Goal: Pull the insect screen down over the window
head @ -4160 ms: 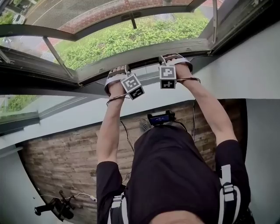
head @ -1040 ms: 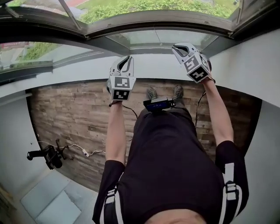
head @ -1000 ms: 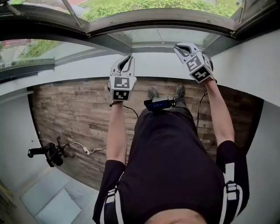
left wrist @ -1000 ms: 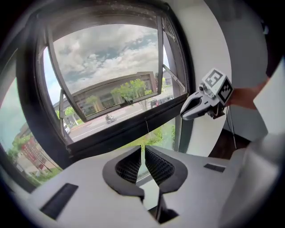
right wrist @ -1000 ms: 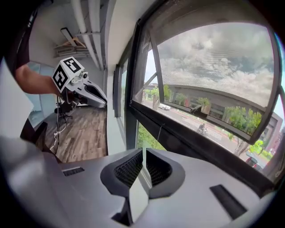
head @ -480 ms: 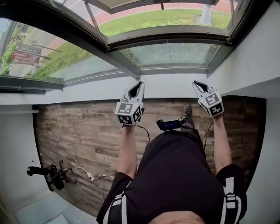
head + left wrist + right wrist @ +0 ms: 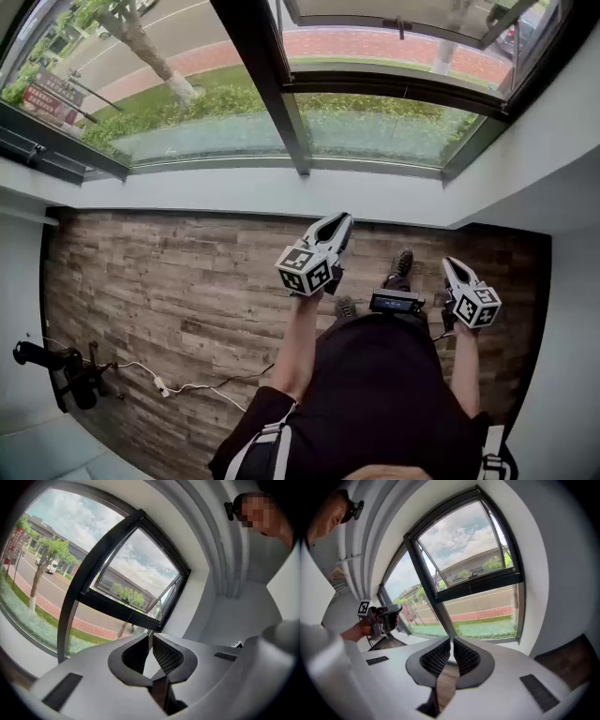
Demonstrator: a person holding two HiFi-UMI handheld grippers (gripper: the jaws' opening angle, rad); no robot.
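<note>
Both grippers have been brought down and away from the window (image 7: 267, 75), on whose frame they were set a few seconds earlier. More of the glass is now taken in by the head view.

The left gripper (image 7: 343, 218) is held out in front on an extended arm and pointed towards the sill (image 7: 234, 195). Its jaws are closed tip to tip with nothing between them. The right gripper (image 7: 451, 264) is kept lower and closer to the body, beside the hip. Its jaws are likewise closed and empty.

The insect screen (image 7: 375, 11) is taken to be the greyish panel in the upper right pane, at the top edge of the head view. It is well apart from both grippers, and its mesh cannot be made out.

Below the white sill a wood-plank floor (image 7: 159, 281) is seen, bounded on the right by a pale wall (image 7: 567, 173). A dark stand (image 7: 66, 375) and a thin cable (image 7: 187, 386) lie at the lower left, well apart from the arms. Bare planks run from the person's shoes (image 7: 402, 263) to the foot of the sill.
</note>
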